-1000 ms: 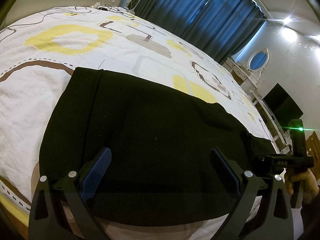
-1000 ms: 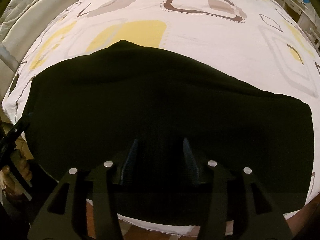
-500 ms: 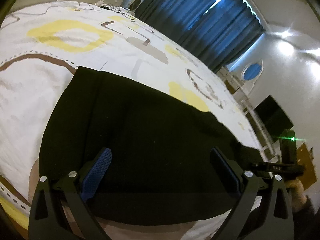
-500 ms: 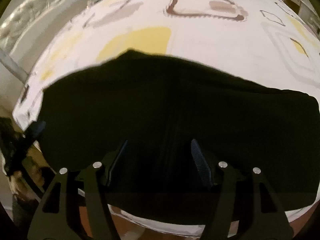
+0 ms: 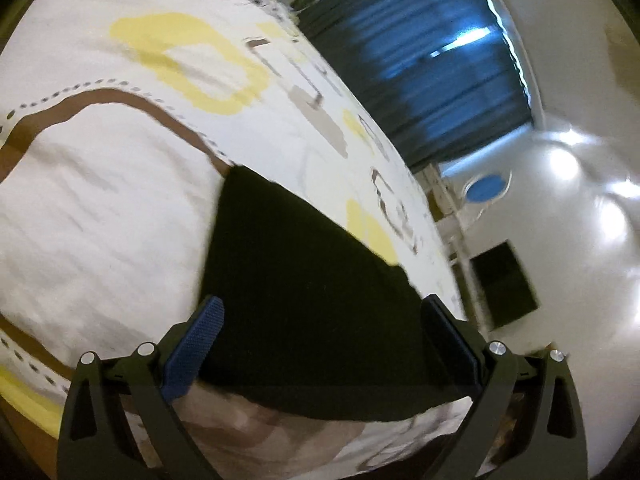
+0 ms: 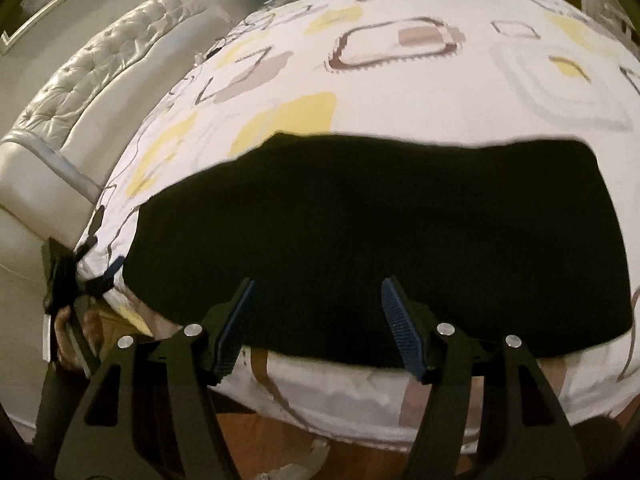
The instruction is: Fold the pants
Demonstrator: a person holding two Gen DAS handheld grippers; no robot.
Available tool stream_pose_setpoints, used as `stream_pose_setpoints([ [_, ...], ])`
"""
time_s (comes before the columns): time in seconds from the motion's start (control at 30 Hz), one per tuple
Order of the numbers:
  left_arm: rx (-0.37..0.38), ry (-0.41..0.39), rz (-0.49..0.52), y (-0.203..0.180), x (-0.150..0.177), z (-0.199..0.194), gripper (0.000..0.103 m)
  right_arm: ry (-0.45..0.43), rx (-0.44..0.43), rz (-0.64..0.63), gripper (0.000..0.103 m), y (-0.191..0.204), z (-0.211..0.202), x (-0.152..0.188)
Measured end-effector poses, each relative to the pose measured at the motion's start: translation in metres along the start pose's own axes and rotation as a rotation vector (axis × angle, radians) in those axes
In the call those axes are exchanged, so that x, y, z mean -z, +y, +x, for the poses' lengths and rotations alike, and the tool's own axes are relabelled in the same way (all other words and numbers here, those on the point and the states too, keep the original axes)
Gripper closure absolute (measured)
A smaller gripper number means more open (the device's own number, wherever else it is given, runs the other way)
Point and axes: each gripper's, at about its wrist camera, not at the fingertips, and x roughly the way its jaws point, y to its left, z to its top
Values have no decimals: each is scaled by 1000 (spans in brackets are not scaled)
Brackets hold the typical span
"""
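We draw both grippers back from the pants (image 6: 380, 232); right gripper (image 6: 316, 328) has spread its fingers and let go; left gripper (image 5: 320, 344) stays spread, empty; the pants lie folded on the bed (image 6: 420, 92), likely finished.

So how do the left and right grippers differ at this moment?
The left gripper is spread wider than the right gripper. The left view is tilted and blurred; the right is level. Both are open, holding nothing, facing the black pants on the bed.
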Motion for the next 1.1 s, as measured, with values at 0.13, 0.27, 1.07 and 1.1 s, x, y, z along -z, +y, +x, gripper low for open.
stream_pose_setpoints([
  [0.13, 14, 59, -45, 17, -20, 14, 5, 39, -27, 12, 39, 0, 2, 20],
  [0.27, -9, 142, -25, 19, -32, 41, 5, 76, -39, 16, 39, 4, 8, 34],
  [1.07, -91, 374, 78, 4, -32, 113, 88, 180, -122, 36, 39, 12, 40, 47],
  [1.1, -92, 367, 72, 0, -33, 115, 88, 179, -122, 39, 39, 10, 39, 47],
])
